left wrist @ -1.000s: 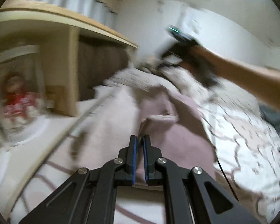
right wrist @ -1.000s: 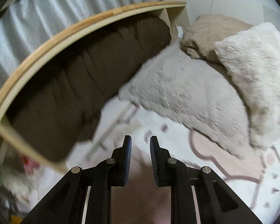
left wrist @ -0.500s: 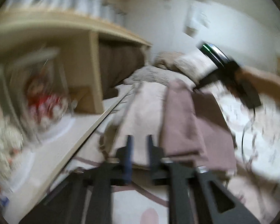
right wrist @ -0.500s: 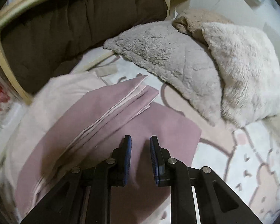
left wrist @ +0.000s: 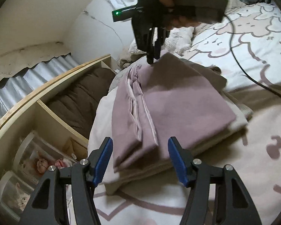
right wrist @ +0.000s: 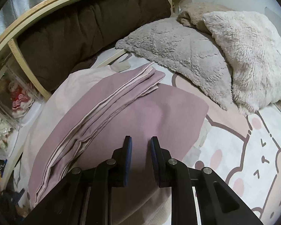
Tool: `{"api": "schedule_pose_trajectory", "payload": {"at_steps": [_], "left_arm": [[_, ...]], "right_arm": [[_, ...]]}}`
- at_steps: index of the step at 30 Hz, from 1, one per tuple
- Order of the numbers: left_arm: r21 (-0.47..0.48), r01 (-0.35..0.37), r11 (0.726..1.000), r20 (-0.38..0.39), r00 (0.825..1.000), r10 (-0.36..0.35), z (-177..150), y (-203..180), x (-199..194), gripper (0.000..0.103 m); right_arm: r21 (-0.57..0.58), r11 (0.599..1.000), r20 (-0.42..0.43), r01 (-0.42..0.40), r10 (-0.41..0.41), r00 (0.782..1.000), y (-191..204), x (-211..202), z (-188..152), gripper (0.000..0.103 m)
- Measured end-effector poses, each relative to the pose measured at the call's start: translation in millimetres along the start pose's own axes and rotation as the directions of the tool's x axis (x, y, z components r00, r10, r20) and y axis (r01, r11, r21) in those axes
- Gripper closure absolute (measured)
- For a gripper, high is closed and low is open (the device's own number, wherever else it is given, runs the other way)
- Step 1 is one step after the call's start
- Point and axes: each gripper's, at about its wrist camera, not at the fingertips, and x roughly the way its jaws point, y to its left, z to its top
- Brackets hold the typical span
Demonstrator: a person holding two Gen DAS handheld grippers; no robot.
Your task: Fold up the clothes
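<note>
A folded mauve garment (left wrist: 170, 105) lies on top of a stack of folded pale pink and beige clothes (left wrist: 234, 120) on the bed. My left gripper (left wrist: 140, 159) is open and empty, just short of the stack's near edge. My right gripper (left wrist: 153, 56) hangs over the far corner of the mauve garment, held by a hand. In the right wrist view the same mauve garment (right wrist: 140, 116) lies under my right gripper (right wrist: 141, 144), whose jaws stand a little apart with nothing between them.
A wooden shelf unit (left wrist: 52, 86) with a brown cushion (right wrist: 80, 30) runs along the bed's left side, with dolls in clear boxes (left wrist: 45, 165) below. Grey (right wrist: 178, 46) and white (right wrist: 252, 56) fluffy pillows lie at the bed's head. A black cable (left wrist: 252, 76) crosses the patterned bedsheet (left wrist: 252, 43).
My left gripper has opened wide and pulled back from the stack. My right gripper has swung from the pillows to above the mauve garment, which now lies folded on the stack.
</note>
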Motion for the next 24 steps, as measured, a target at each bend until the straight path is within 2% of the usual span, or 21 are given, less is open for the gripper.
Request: {"api": "schedule_pose_trajectory", "payload": {"at_steps": [1,2,4,8,11,14,17,19,24], "left_arm": [[-0.014,0.006,1.000,-0.006,1.000,-0.006,1.4,4.1,4.3,0.061],[-0.042,0.019,0.999,-0.021,1.000,-0.020,2.4,9.5,9.7,0.067],[-0.113,0.046,0.992,-0.054,0.997,-0.052,2.9,21.1,19.9,0.094],[-0.292,0.087,0.952,-0.063,0.992,-0.110,0.1,49.2,25.7,0.096],[-0.405,0.053,0.913,-0.059,0.995,-0.084,-2.5,74.2,22.7,0.097],[-0.520,0.019,0.854,-0.068,0.996,-0.064,-9.6,102.0,23.4,0.098],[-0.629,0.039,0.776,-0.072,0.992,-0.108,-23.2,118.7,25.9,0.098],[-0.647,0.045,0.761,-0.075,0.990,-0.122,-27.9,117.5,27.7,0.098],[-0.643,0.041,0.765,-0.088,0.988,-0.127,-31.7,110.4,27.4,0.098]], "right_arm": [[0.000,1.000,-0.003,-0.007,0.007,1.000,0.4,-0.9,-1.5,0.083],[-0.003,1.000,-0.004,-0.013,0.013,1.000,1.3,-2.0,-3.0,0.083],[-0.009,1.000,-0.005,-0.025,0.025,1.000,3.2,-4.2,-6.1,0.083],[-0.079,0.996,0.003,-0.042,0.043,0.999,18.6,-10.7,-15.2,0.083],[-0.158,0.985,0.009,-0.063,0.065,0.998,35.6,-14.6,-22.9,0.083],[-0.266,0.963,0.029,-0.049,0.059,0.998,58.8,-14.9,-31.1,0.083],[-0.350,0.936,0.067,0.029,-0.005,0.998,77.5,-4.6,-32.5,0.083],[-0.349,0.936,0.094,0.052,-0.020,0.995,78.9,2.2,-23.9,0.083],[-0.297,0.952,0.118,0.077,-0.043,0.992,75.2,30.5,24.3,0.083]]}}
